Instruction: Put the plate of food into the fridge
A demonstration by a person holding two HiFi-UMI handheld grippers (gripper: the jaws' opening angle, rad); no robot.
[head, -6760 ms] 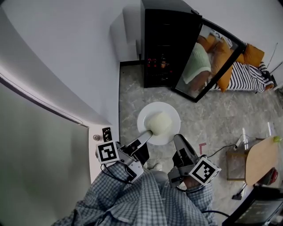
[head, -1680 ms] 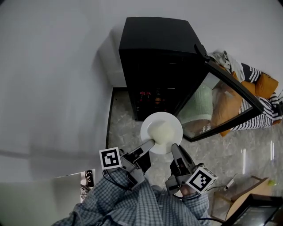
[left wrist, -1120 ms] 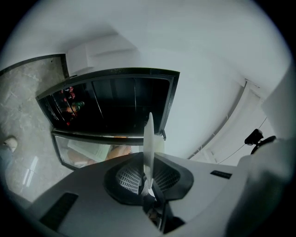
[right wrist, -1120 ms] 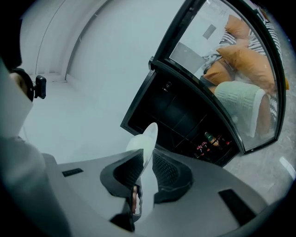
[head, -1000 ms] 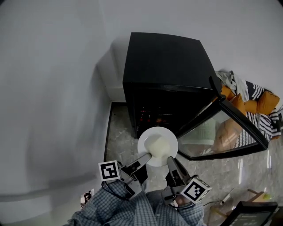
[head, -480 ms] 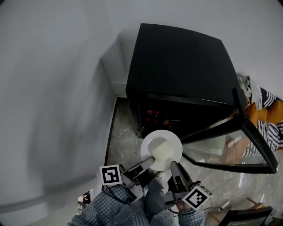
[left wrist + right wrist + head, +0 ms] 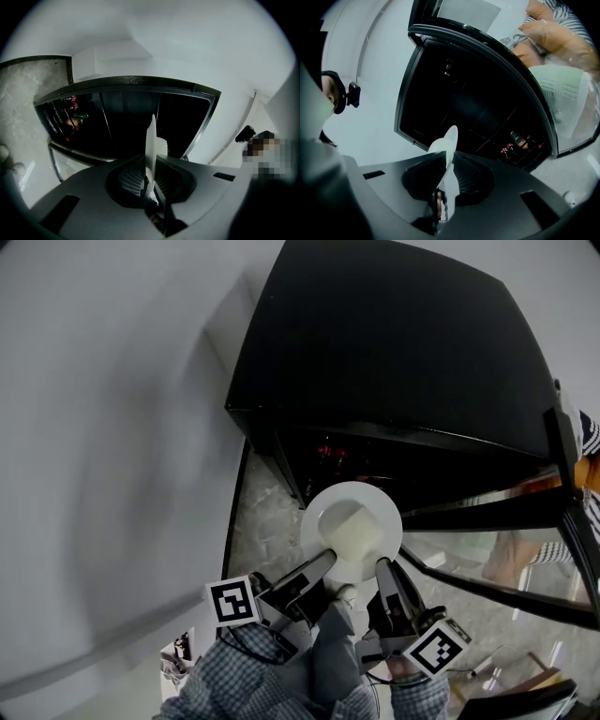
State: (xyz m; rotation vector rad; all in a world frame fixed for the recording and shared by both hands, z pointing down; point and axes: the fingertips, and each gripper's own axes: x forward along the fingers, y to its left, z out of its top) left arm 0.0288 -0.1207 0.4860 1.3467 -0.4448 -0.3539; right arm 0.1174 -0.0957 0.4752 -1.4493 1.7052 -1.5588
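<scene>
A white plate (image 7: 375,500) with a pale lump of food (image 7: 351,533) is held level just in front of the open black fridge (image 7: 403,343). My left gripper (image 7: 323,560) is shut on the plate's near left rim. My right gripper (image 7: 384,568) grips the near right rim, its jaws closing on it. In the left gripper view the plate (image 7: 151,138) stands edge-on between the jaws of the left gripper (image 7: 150,178). In the right gripper view the plate (image 7: 449,143) is pinched the same way by the right gripper (image 7: 446,168), with the dark fridge (image 7: 478,103) interior behind.
The fridge's glass door (image 7: 497,514) swings open to the right, close to the plate. Bottles (image 7: 330,454) sit on a low shelf inside. A white wall (image 7: 103,427) runs along the left. Marbled floor (image 7: 262,512) lies below. Cushions (image 7: 562,37) show beyond the door.
The plate and both grippers have come closer to the fridge opening, which now fills the upper view. Both grippers keep hold of the plate.
</scene>
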